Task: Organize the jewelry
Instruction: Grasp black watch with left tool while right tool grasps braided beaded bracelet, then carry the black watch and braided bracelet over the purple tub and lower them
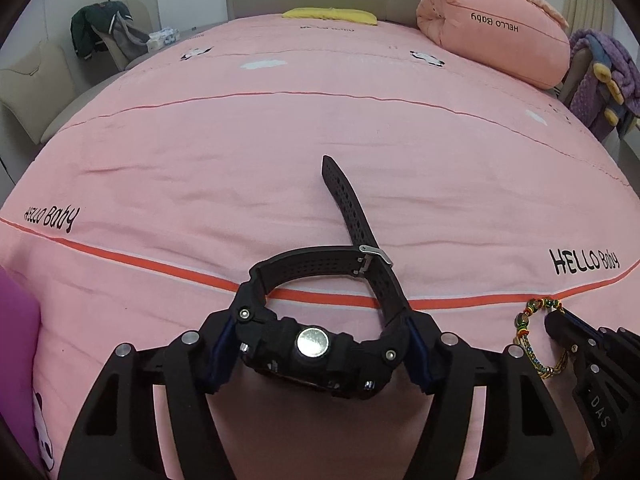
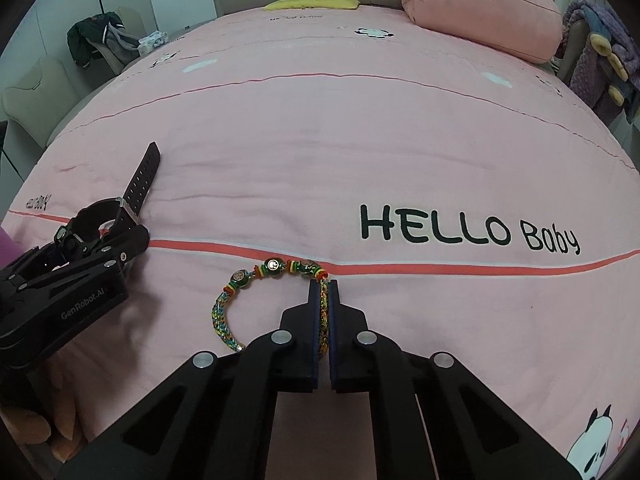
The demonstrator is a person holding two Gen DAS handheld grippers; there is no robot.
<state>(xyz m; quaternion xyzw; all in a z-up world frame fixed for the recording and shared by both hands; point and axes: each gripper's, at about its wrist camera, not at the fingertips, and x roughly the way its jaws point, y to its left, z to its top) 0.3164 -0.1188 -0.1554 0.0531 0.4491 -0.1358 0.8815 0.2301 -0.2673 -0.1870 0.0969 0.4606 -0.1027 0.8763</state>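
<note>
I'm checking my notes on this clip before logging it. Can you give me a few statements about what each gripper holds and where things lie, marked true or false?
1. The left gripper is shut on the watch. True.
2. The right gripper is open and holds nothing. False: it is shut on the bracelet.
3. The watch strap is buckled into a loop, with its tail sticking out past the buckle. True.
4. The bracelet is plain black. False: it is a multicoloured braid with green beads.
5. Both grippers are over a pink bedsheet printed "HELLO Baby". True.
</note>
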